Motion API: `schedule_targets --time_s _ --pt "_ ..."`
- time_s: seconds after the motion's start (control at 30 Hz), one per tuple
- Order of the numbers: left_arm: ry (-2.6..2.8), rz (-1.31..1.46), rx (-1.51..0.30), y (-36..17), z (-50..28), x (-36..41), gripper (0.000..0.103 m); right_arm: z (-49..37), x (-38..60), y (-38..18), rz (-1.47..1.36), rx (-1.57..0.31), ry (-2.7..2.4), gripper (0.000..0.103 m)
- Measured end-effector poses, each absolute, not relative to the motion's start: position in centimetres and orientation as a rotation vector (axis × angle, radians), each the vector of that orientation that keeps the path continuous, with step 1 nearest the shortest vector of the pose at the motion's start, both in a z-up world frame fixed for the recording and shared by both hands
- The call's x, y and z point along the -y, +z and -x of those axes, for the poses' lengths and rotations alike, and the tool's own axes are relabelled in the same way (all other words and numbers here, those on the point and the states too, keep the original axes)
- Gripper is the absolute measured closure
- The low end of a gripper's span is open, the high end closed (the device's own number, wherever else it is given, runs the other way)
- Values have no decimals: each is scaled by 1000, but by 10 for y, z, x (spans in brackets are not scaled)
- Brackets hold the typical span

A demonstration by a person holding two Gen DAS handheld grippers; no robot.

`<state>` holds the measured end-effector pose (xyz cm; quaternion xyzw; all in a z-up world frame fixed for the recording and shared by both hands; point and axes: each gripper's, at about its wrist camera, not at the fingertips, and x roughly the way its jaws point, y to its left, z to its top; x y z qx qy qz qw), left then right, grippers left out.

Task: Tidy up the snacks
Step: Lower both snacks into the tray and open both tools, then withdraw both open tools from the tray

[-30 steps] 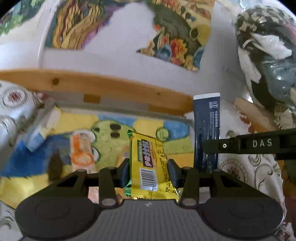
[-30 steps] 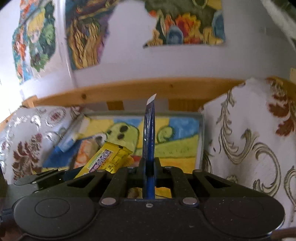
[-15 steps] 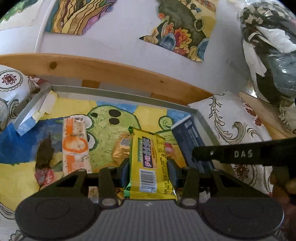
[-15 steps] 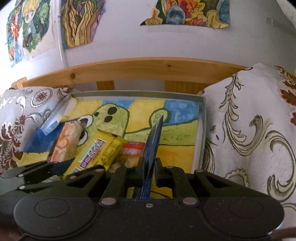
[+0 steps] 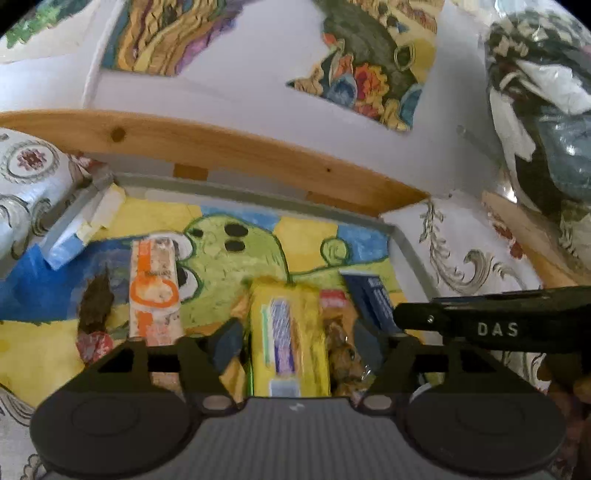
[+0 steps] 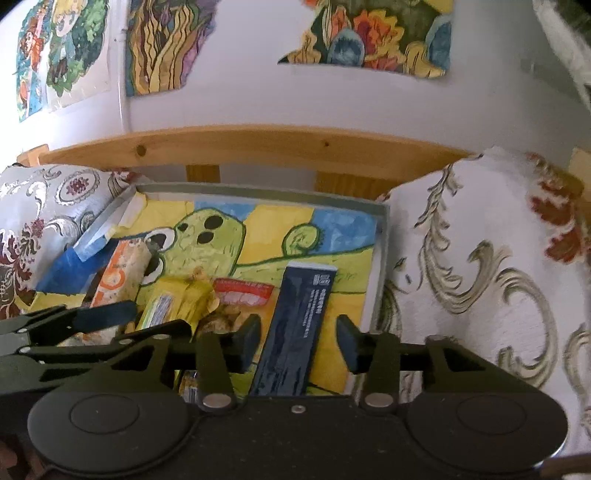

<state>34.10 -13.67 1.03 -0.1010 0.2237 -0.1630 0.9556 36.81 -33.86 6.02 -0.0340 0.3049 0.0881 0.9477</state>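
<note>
Soft daylight fills both views, brightest on the white wall [image 6: 258, 96], with no hard shadows. The left wrist view is smeared by motion blur, so print on the yellow snack packet [image 5: 288, 332] is unreadable. Fisheye distortion bends the wooden rail [image 6: 258, 142], and corners fall black.

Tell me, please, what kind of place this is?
Probably a home bedroom or sitting room: patterned cushions lean on a wooden frame, torn pictures hang on the white wall, and a painted tray holds snacks.
</note>
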Motion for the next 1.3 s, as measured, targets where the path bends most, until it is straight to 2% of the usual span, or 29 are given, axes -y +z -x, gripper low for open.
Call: schedule_targets --time_s 0.1,0.33,0.5,0.77,1.3 --pt "-306 207 -418 20 -333 134 18 -358 343 71 62 -590 178 35" --pt "-266 218 -365 45 -310 119 2 -327 351 98 28 -533 156 19" --pt "-236 196 -341 64 -286 108 0 -292 349 111 23 -478 160 7" --pt "-204 147 -338 84 -232 94 0 -226 335 129 29 -401 184 1" --pt "-189 84 -425 78 -141 82 0 -117 335 113 3 -358 157 1"
